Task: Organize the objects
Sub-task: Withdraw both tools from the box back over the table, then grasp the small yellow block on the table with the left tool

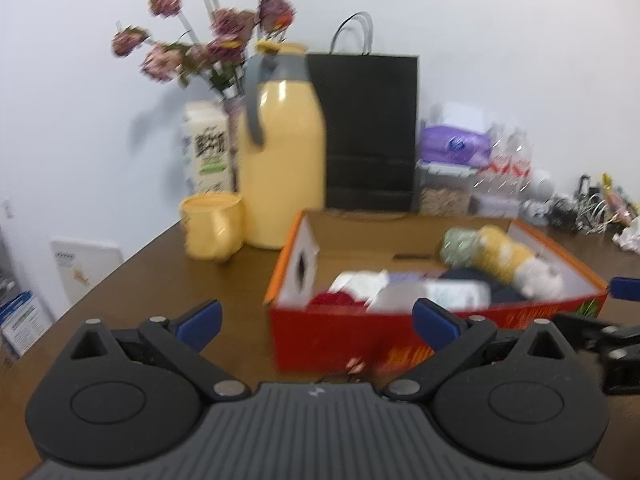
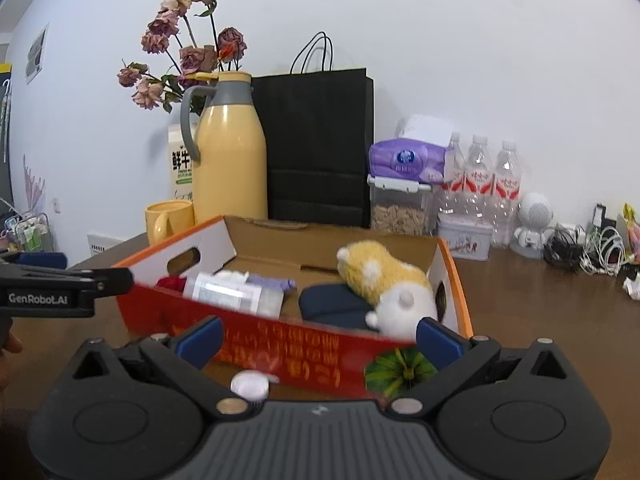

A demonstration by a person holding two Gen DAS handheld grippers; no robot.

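Note:
An open red and orange cardboard box stands on the brown table. Inside lie a yellow and white plush toy, a dark blue item, a clear packet and something red. My right gripper is open wide just before the box's front wall, and a small white cap lies on the table close to it. My left gripper is open wide and holds nothing, in front of the box near its left corner. The plush toy shows blurred there.
Behind the box stand a yellow thermos jug, a yellow mug, a black paper bag, dried flowers and a milk carton. At the back right are tissues, water bottles, a tin and tangled cables.

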